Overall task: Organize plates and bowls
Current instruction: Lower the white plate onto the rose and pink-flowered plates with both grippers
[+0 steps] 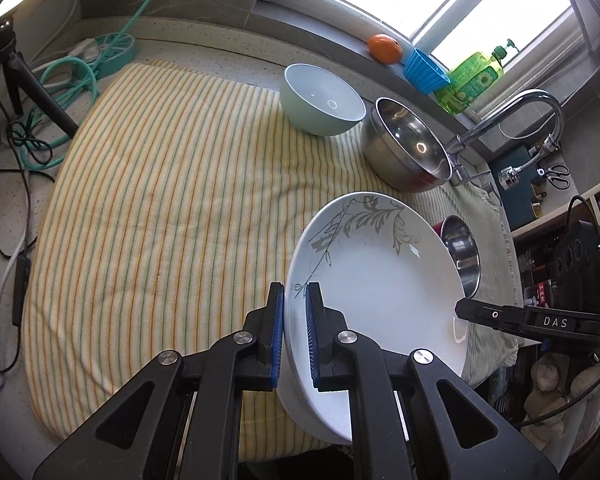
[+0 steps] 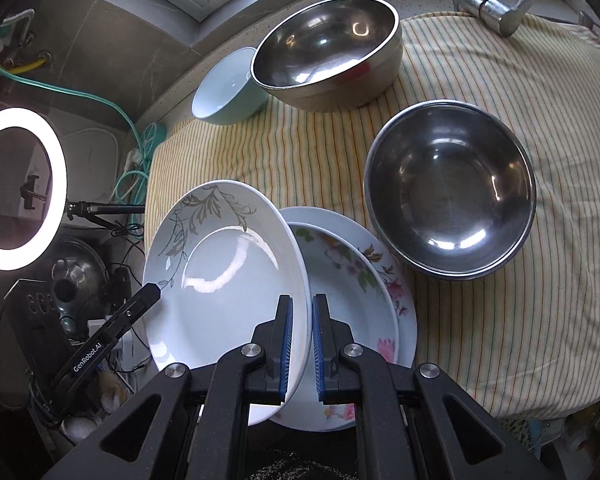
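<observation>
Plates and bowls sit on the striped towel point(image 2: 500, 300), where we see two steel bowls point(image 2: 452, 188) and a pale green bowl point(image 2: 228, 92) at the far side. We hold the leaf-patterned plate point(image 2: 220, 272) tilted above a floral plate point(image 2: 352, 280) near the front edge. Our left gripper point(image 1: 295, 336) and right gripper point(image 2: 301, 344) each pinch its rim, on opposite sides.

plates point(image 2: 340, 264) on cloth point(image 2: 500, 320) | bowl point(image 2: 452, 188) right | two bowls point(image 2: 328, 48) behind
</observation>
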`<action>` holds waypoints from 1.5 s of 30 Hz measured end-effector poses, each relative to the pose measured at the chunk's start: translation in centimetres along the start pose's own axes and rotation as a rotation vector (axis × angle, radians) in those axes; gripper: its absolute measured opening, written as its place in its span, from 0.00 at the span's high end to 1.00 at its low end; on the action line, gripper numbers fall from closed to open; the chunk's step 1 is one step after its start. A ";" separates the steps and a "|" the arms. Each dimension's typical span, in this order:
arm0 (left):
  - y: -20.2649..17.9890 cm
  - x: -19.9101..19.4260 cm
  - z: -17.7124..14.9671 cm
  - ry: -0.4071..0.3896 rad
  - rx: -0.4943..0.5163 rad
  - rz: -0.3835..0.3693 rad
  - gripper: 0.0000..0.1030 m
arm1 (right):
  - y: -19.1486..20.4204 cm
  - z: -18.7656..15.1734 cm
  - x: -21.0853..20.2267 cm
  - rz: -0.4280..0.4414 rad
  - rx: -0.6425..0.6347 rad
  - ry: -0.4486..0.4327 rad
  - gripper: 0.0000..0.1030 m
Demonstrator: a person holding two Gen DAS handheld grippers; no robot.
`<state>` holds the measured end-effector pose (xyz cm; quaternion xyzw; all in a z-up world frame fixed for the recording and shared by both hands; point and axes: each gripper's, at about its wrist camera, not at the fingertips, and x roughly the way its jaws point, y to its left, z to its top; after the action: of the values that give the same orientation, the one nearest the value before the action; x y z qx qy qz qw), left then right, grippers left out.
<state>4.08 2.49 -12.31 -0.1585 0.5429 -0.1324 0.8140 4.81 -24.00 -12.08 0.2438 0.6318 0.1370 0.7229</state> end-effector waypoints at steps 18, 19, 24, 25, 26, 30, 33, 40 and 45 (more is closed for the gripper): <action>-1.8 2.3 -1.6 0.064 0.071 0.002 0.92 | -4.1 -3.1 0.2 -0.021 0.083 -0.002 0.91; -1.9 2.4 -1.6 0.066 0.074 0.004 0.92 | -4.1 -3.2 0.3 -0.023 0.086 -0.001 0.91; -1.9 2.7 -1.8 0.073 0.080 0.009 0.92 | -4.4 -3.5 0.4 -0.029 0.091 0.005 0.91; -1.9 2.8 -1.9 0.074 0.081 0.010 0.92 | -4.3 -3.4 0.5 -0.029 0.093 0.005 0.91; -1.9 2.9 -1.9 0.075 0.081 0.010 0.92 | -4.4 -3.5 0.6 -0.029 0.093 0.006 0.91; -1.9 3.1 -2.0 0.079 0.087 0.014 0.92 | -4.2 -3.5 0.7 -0.031 0.092 0.006 0.91; -2.0 3.3 -2.1 0.086 0.090 0.014 0.92 | -4.0 -3.5 0.8 -0.041 0.085 0.006 0.91; -2.1 3.4 -2.2 0.089 0.107 0.023 0.92 | -4.1 -3.6 1.0 -0.052 0.085 0.006 0.91; -2.3 3.4 -2.2 0.095 0.131 0.032 0.92 | -4.0 -3.5 1.2 -0.058 0.081 0.008 0.91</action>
<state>3.20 -1.23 -15.07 -0.0895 0.5735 -0.1620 0.7980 1.10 -26.13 -15.46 0.2539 0.6466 0.0913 0.7135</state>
